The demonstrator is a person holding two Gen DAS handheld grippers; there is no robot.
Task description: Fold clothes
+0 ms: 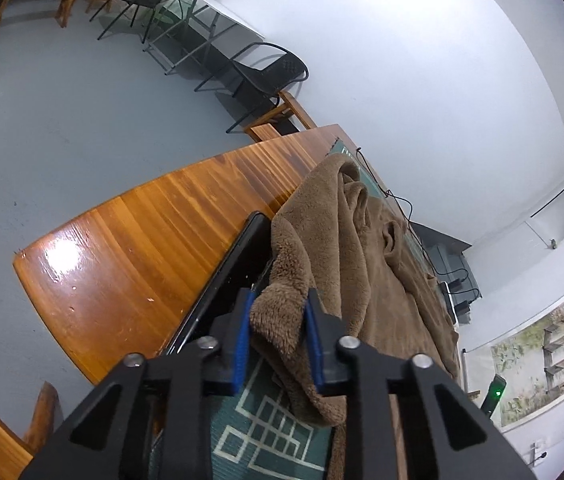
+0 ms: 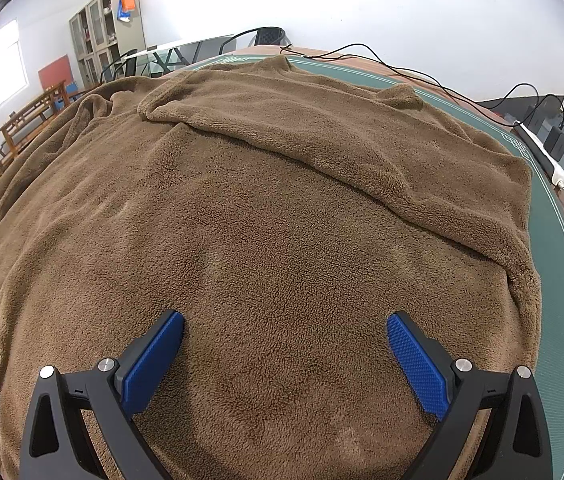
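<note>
**Left gripper pinches a fleece edge; right gripper spread wide above the cloth**

The left gripper (image 1: 277, 320) has its blue-padded fingers (image 1: 244, 336) closed on a bunched edge of a brown fleece garment (image 1: 362, 264). The pinched fold sits between the two pads and is raised off the surface, with the cloth hanging down from it and trailing away across the table. Below the grip, a green mat (image 1: 265, 432) with a pale geometric border pattern shows. To the left of the garment lies a dark flat rectangular object (image 1: 225, 276), its nature unclear, resting on the glossy wooden table (image 1: 133, 248). Beyond the table's far end stand a black metal chair (image 1: 269, 76) and a glass-topped table (image 1: 201, 12).

In the right wrist view, the right gripper (image 2: 285, 334) has its fingers (image 2: 416, 356) well apart, holding nothing, and they sit low over the brown fleece, which fills most of the view. Whether the tips touch the cloth cannot be told. The garment (image 2: 265, 208) lies spread over the green mat (image 2: 562, 248), with a folded-over layer running diagonally across its far half. A black cable (image 2: 402, 68) runs along the table's far edge toward a white power strip (image 2: 542, 152) on the right. A cabinet (image 2: 105, 28) stands against the far wall at left.
</note>
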